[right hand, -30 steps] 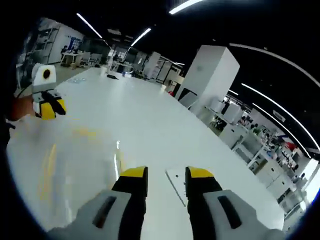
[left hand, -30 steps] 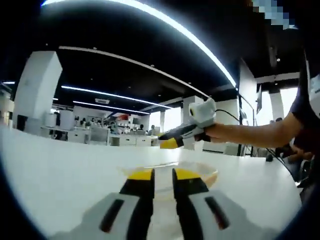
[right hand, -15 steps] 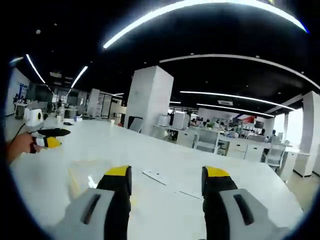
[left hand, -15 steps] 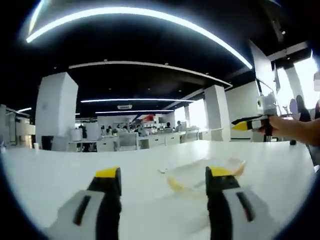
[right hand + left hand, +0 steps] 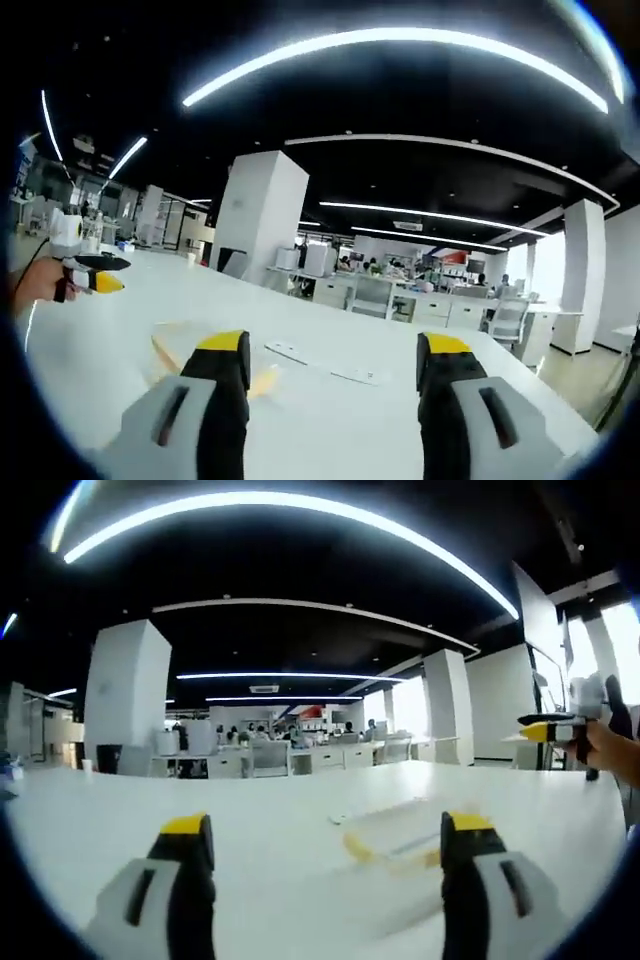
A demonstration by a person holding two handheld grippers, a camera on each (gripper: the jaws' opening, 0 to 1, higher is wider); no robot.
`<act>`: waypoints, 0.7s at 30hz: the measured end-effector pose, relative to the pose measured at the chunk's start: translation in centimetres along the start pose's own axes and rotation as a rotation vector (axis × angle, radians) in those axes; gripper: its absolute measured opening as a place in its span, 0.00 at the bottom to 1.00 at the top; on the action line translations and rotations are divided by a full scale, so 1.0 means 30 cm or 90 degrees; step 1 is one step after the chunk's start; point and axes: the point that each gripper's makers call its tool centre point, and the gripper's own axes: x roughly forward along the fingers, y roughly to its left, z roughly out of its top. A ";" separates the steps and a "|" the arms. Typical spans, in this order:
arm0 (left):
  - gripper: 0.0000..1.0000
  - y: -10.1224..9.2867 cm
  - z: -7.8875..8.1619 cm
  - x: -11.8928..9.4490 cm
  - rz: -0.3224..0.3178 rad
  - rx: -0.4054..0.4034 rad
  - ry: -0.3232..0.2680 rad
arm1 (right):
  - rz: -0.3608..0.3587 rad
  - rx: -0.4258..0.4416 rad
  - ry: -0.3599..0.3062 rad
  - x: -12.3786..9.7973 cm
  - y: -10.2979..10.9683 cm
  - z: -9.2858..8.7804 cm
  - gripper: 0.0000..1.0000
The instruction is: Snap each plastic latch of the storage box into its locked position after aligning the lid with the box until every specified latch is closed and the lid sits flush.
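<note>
1. Rising from the bottom of the left gripper view, the left gripper (image 5: 328,832) is standing with its yellow-tipped jaws spread wide and nothing between them.
2. In the right gripper view, the right gripper (image 5: 335,348) is likewise gaping wide, gripping nothing.
3. Both are hovering over a white table (image 5: 270,815), clear of its surface.
4. Just beyond the left gripper's jaws, the storage box (image 5: 400,832) is lying on the table, clear plastic with yellow latches, blurred; whether its lid is seated cannot be told.
5. In the right gripper view the same box (image 5: 200,348) is sitting partly behind the left-hand jaw.
6. Past it, flat white strips (image 5: 325,364) are resting on the table.
7. Farther back, a white pillar (image 5: 258,222) is standing before rows of desks.
</note>
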 end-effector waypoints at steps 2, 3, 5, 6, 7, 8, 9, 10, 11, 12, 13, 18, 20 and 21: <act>0.93 0.005 0.010 -0.017 0.003 0.009 0.000 | -0.013 0.004 0.004 -0.017 0.000 -0.006 0.80; 0.94 0.011 0.016 -0.026 0.008 0.012 0.000 | -0.024 0.008 0.006 -0.027 -0.004 -0.009 0.85; 0.96 0.020 0.027 -0.040 0.017 0.013 -0.006 | -0.037 0.016 0.001 -0.044 -0.003 -0.012 0.96; 0.97 0.025 0.033 -0.047 0.021 0.012 -0.009 | -0.043 0.019 0.000 -0.051 -0.005 -0.015 0.99; 0.98 0.030 0.039 -0.053 0.026 0.010 -0.011 | -0.052 0.022 0.002 -0.063 -0.006 -0.021 1.00; 0.99 0.036 0.042 -0.059 0.031 0.008 -0.013 | -0.056 0.025 0.002 -0.069 -0.008 -0.022 1.00; 0.99 0.041 0.045 -0.065 0.036 0.007 -0.014 | -0.063 0.027 0.002 -0.077 -0.011 -0.024 1.00; 0.99 0.046 0.046 -0.070 0.042 0.006 -0.016 | -0.067 0.032 0.002 -0.087 -0.012 -0.027 1.00; 0.99 0.053 0.049 -0.077 0.049 0.004 -0.017 | -0.072 0.040 0.000 -0.096 -0.012 -0.030 1.00; 1.00 0.059 0.050 -0.084 0.057 0.000 -0.015 | -0.082 0.054 -0.003 -0.107 -0.016 -0.032 1.00; 1.00 0.060 0.050 -0.085 0.059 -0.001 -0.014 | -0.083 0.055 -0.004 -0.110 -0.017 -0.033 1.00; 1.00 0.052 0.049 -0.104 0.065 -0.003 -0.006 | -0.088 0.070 -0.003 -0.144 0.002 -0.047 1.00; 1.00 0.049 0.048 -0.106 0.065 -0.001 -0.002 | -0.093 0.065 -0.006 -0.152 -0.001 -0.045 1.00; 1.00 0.048 0.050 -0.107 0.065 0.000 -0.003 | -0.096 0.067 -0.001 -0.155 -0.004 -0.048 1.00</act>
